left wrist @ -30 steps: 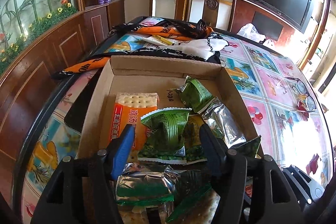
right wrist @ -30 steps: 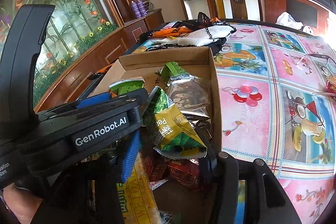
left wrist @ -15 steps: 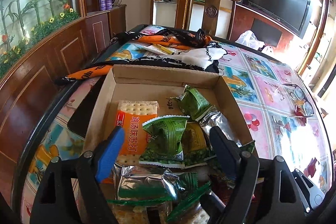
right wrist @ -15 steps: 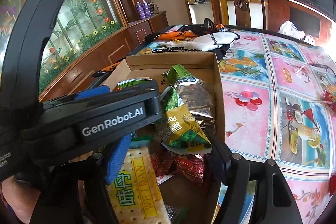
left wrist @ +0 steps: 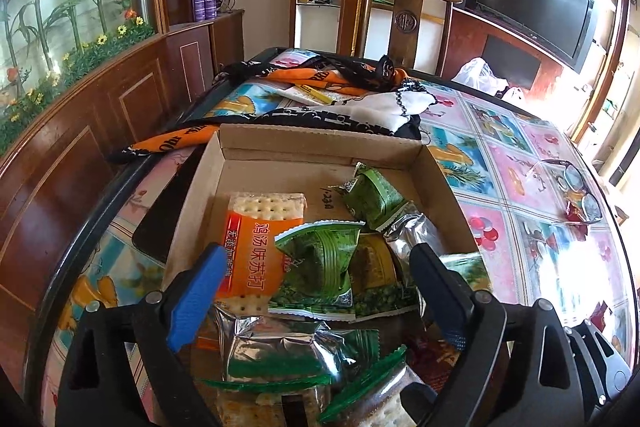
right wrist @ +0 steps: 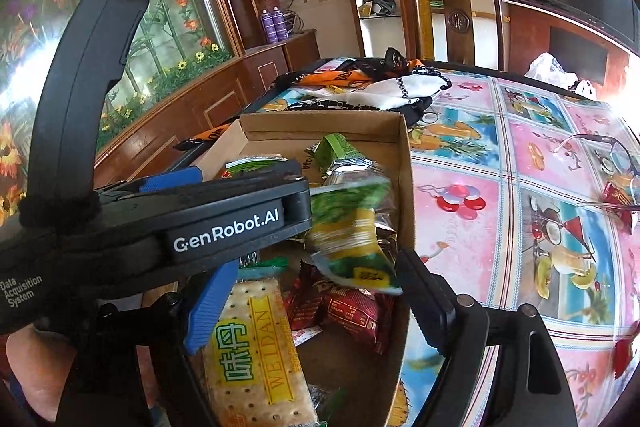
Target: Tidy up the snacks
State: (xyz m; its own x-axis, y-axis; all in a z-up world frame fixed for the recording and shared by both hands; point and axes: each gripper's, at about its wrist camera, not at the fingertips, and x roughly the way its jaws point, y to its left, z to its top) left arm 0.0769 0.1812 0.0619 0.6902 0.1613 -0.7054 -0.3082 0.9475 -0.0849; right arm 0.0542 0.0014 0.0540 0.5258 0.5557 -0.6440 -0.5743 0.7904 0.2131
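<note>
My left gripper point(left wrist: 316, 287) stands wide, its jaws having just been opening, with a green snack packet point(left wrist: 320, 259) lying loose between them, not pinched. At its 12 o'clock an orange cracker pack point(left wrist: 256, 247) rests flat in the cardboard box point(left wrist: 320, 143). My right gripper point(right wrist: 316, 303) has likewise just been spreading and is wide; a green-and-yellow pea packet point(right wrist: 352, 243) shows blurred between its jaws, so I think it is free of the pads, though I can't be sure. At 6 o'clock of it lies a yellow-striped cracker pack point(right wrist: 256, 355), red packets point(right wrist: 348, 307) beside. The box sits on the patterned worktop point(right wrist: 520, 155); glasses point(right wrist: 608, 155) lie at 3 o'clock.
</note>
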